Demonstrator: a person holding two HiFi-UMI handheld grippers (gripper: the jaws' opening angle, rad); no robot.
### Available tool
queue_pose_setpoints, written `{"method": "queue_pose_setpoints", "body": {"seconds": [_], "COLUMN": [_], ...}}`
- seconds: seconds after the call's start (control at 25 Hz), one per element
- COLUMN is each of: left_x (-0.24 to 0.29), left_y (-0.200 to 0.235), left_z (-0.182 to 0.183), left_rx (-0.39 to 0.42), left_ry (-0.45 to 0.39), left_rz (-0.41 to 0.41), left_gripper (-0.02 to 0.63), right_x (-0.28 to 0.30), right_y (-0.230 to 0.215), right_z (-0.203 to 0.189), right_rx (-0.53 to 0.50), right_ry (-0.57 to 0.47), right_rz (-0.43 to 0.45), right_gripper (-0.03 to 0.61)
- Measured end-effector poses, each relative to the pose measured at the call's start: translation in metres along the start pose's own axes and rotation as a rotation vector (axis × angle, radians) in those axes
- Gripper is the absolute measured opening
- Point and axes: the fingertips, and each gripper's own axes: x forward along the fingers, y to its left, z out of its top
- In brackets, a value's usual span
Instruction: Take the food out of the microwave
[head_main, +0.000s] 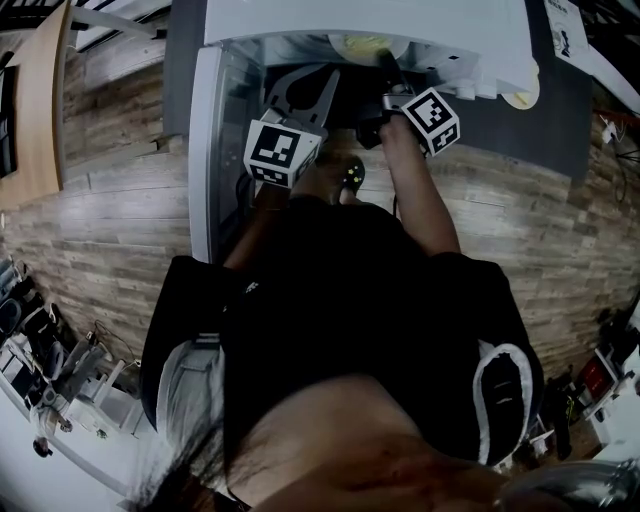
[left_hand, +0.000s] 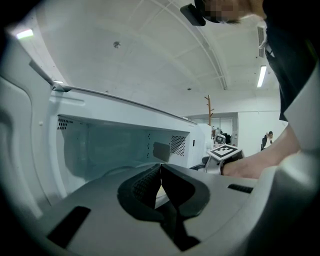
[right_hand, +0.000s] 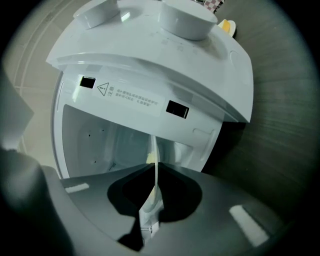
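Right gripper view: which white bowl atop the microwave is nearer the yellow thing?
The rightmost bowl, beside the yellow thing; the other bowl sits farther left.

Fisheye lenses bend all three views and darken their corners. The head view is dim: dark clothing (head_main: 350, 300) fills its middle, the floor (head_main: 110, 230) planks bow, and the microwave (head_main: 370, 20) top burns out white. The left gripper view is bright and even, lit by ceiling strips (left_hand: 261, 76). The left tool (left_hand: 160, 167), close to the lens, is soft and shaded. The right gripper view has the heaviest vignette. Glare sits on the microwave's top, the right tool (right_hand: 155, 166) is dark and blurred, and the plate (right_hand: 151, 202) edge between its jaws reads as a pale streak.
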Motion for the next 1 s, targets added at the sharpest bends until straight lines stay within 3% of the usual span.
{"method": "queue_pose_setpoints", "body": {"seconds": [0.44,1.0], "left_x": [-0.003,-0.021], "left_y": [-0.005,-0.025], "left_z": [0.001,0.011], "left_rx": [-0.001,0.022], "left_ry": [-0.002,-0.056], "left_rz": [0.009,0.062], "left_gripper": [0.008,0.008], "right_x": [-0.014,-0.043], "right_y": [-0.004,0.005], "right_z": [-0.003,-0.018], "right_rx": [0.104,0.167], "right_ry": [-0.015,0.066], "right_rz": [0.020,0.093], "right_gripper": [0.012,0.012]}}
